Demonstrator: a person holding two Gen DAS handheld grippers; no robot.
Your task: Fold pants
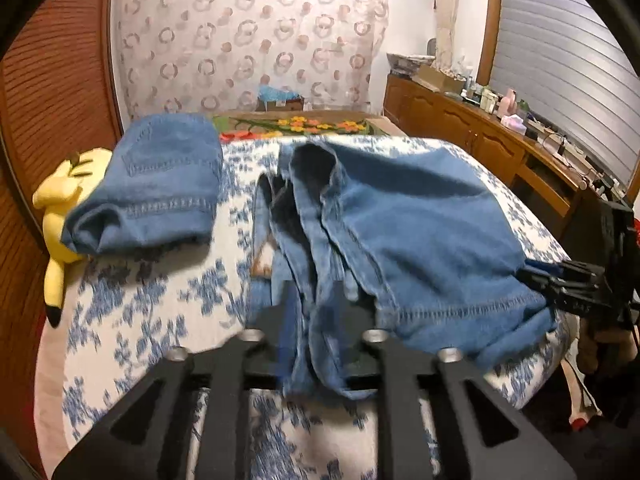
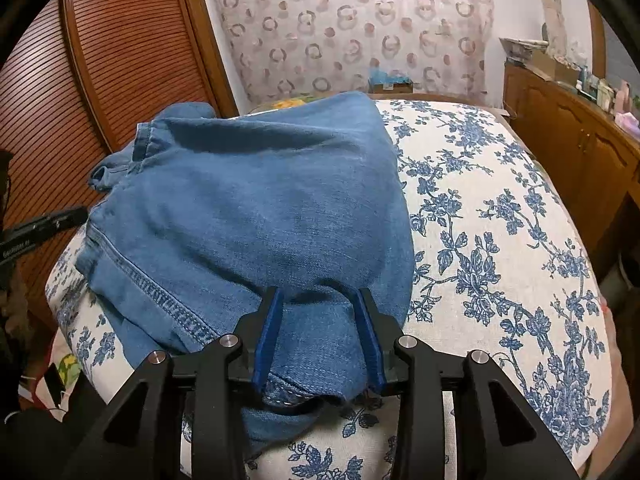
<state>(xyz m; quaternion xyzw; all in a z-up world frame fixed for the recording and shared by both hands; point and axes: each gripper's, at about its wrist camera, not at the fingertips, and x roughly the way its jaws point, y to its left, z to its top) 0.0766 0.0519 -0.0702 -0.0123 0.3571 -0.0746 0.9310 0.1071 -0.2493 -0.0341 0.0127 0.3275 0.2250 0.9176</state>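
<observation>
The bed (image 2: 500,208), under a white cover printed with blue flowers, carries everything here. A pair of blue denim pants (image 2: 256,216) lies bunched on the bed's near half, folded over itself with layered edges and a stitched hem facing the cameras. A second folded denim garment (image 1: 156,188) sits on the bed farther back, to the left of the pants, and a yellow plush toy (image 1: 60,208) lies just beside it at the bed's left edge. A wooden sideboard (image 1: 480,128) stands along the wall to the right of the bed.

The left gripper (image 1: 314,312) reaches into the pants' near left fold — its jaws stand narrow with layers of denim running between them, though whether they press the cloth cannot be told through the blur. The right gripper (image 2: 320,340) sits at the pants' near right corner, its blue-padded jaws partly apart with the hem cloth lying between them; the pads do not clearly pinch it.
</observation>
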